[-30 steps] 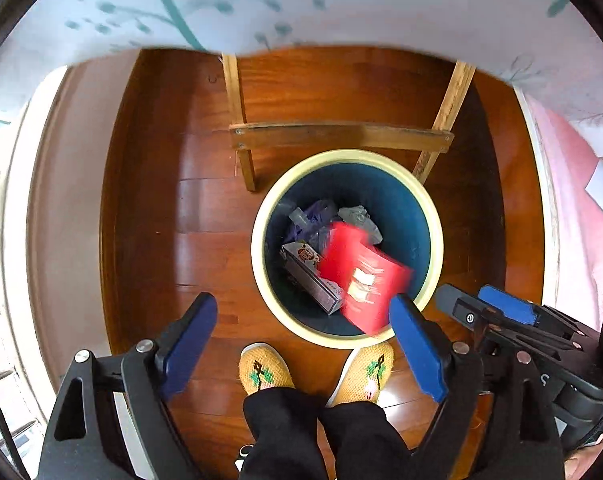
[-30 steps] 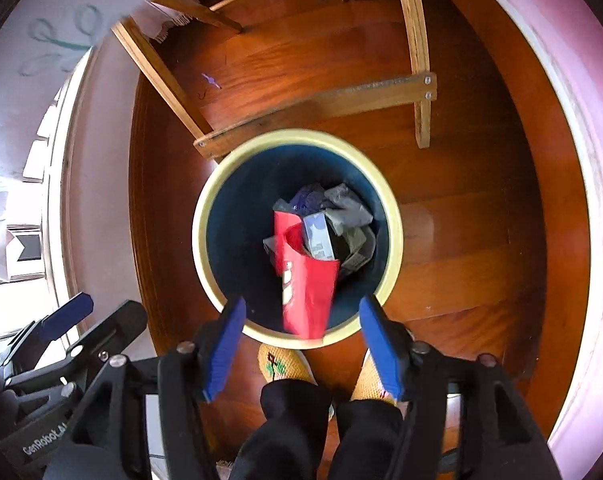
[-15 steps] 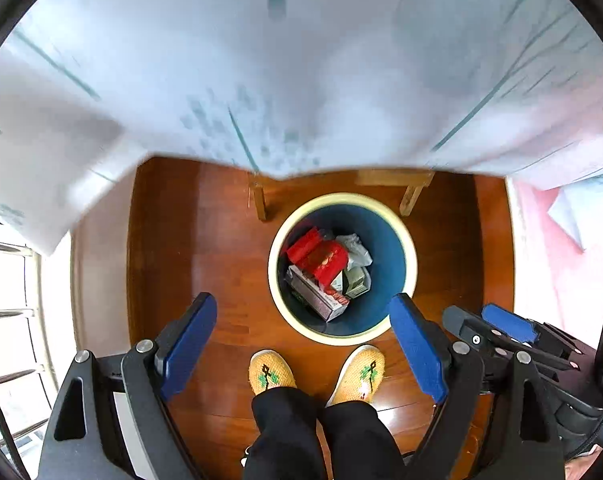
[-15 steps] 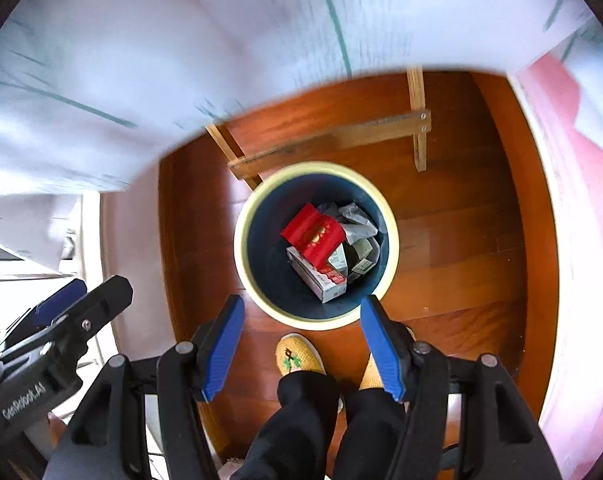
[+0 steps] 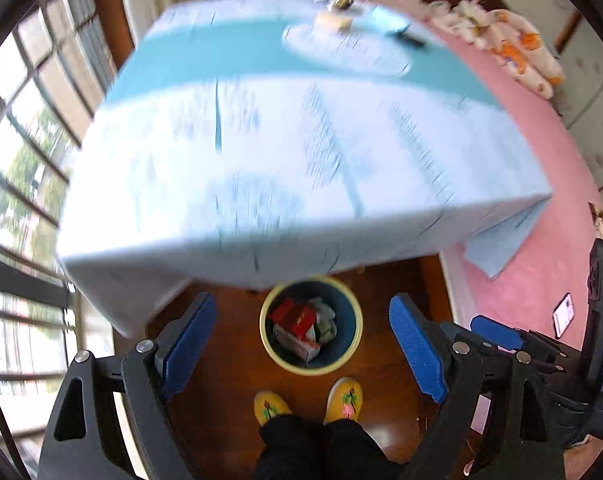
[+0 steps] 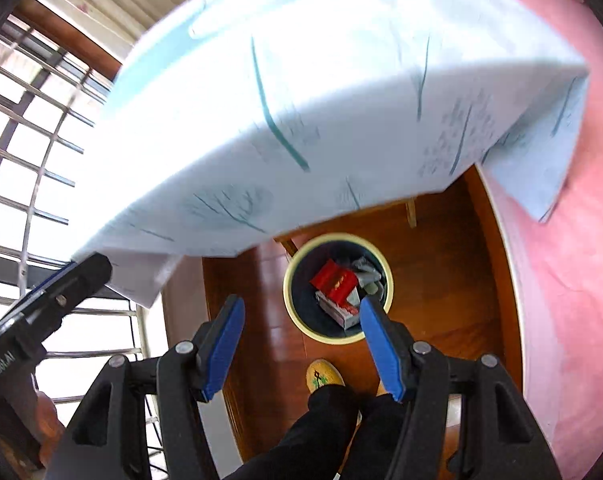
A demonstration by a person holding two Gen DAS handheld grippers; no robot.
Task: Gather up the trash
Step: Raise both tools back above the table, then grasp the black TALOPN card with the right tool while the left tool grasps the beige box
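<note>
My left claw (image 5: pixel 303 344) and my right claw (image 6: pixel 303 346) both have their blue pads wide apart with nothing between them, and both look down at the wooden floor (image 5: pixel 229 364). The trash bin (image 5: pixel 311 367), dark blue with a pale yellow rim, stands on this floor just beyond my yellow slippers (image 5: pixel 270 407), and inside it lie a red packet (image 6: pixel 335 282), a small carton and some crumpled wrappers. Farther off, the table with the white and light blue cloth (image 5: pixel 285 152) reaches over the far edge of the bin, and some blurred small things lie at its far end.
</note>
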